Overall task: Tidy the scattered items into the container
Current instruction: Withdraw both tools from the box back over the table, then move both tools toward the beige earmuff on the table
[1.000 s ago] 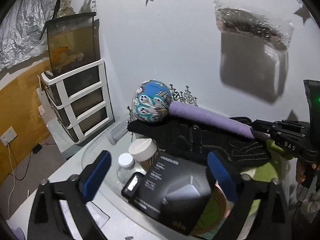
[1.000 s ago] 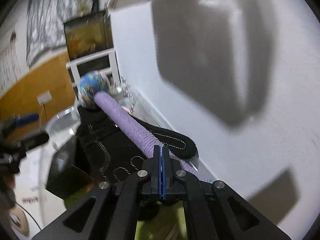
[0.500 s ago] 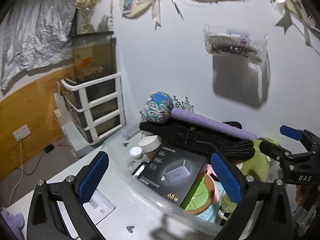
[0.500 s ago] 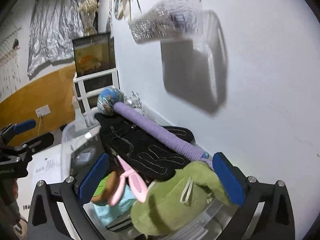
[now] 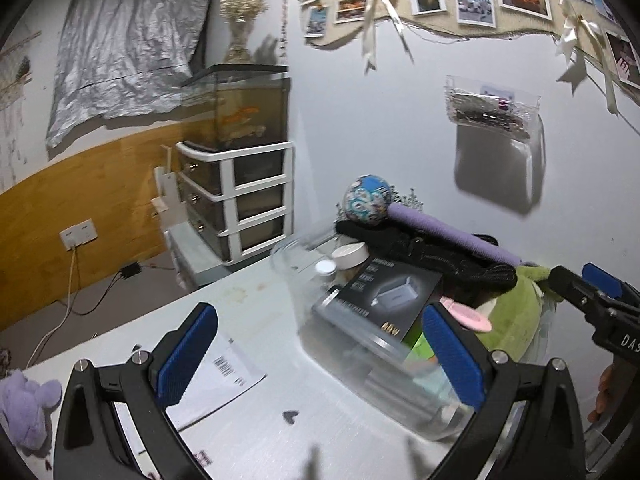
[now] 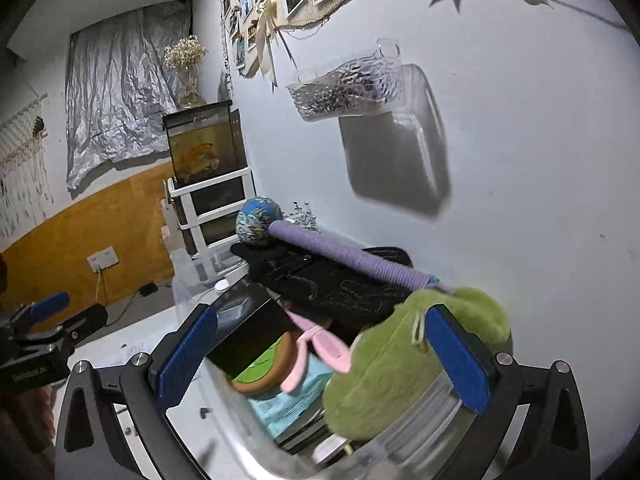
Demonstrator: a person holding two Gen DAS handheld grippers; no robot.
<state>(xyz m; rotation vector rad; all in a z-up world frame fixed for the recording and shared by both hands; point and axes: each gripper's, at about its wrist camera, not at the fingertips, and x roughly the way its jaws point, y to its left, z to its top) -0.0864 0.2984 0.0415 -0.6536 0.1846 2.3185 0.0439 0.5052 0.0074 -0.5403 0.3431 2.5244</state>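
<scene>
A clear plastic container (image 5: pixel 360 364) (image 6: pixel 224 384) on the white table is heaped with items. On top lies a massage hammer with a purple handle (image 5: pixel 448 232) (image 6: pixel 344 256) and a patterned blue ball head (image 5: pixel 366 200) (image 6: pixel 258 220), resting on black gloves (image 5: pixel 432 256) (image 6: pixel 328 284). A black charger box (image 5: pixel 388 296), a green plush (image 5: pixel 516 320) (image 6: pixel 404 356) and a pink piece (image 6: pixel 316 348) are also inside. My left gripper (image 5: pixel 320 360) is open in front of the container. My right gripper (image 6: pixel 320 360) is open over its near end, holding nothing.
On the table at left lie a paper with a barcode (image 5: pixel 216 376) and a small purple plush (image 5: pixel 24 408). A white drawer unit (image 5: pixel 240 200) with a fish tank (image 5: pixel 248 108) stands against the wall. A clear wall pocket (image 5: pixel 492 104) hangs above the container.
My right gripper let go of the purple handle, opened and drew back. The hammer now lies on the gloves. My left gripper also backed away from the container.
</scene>
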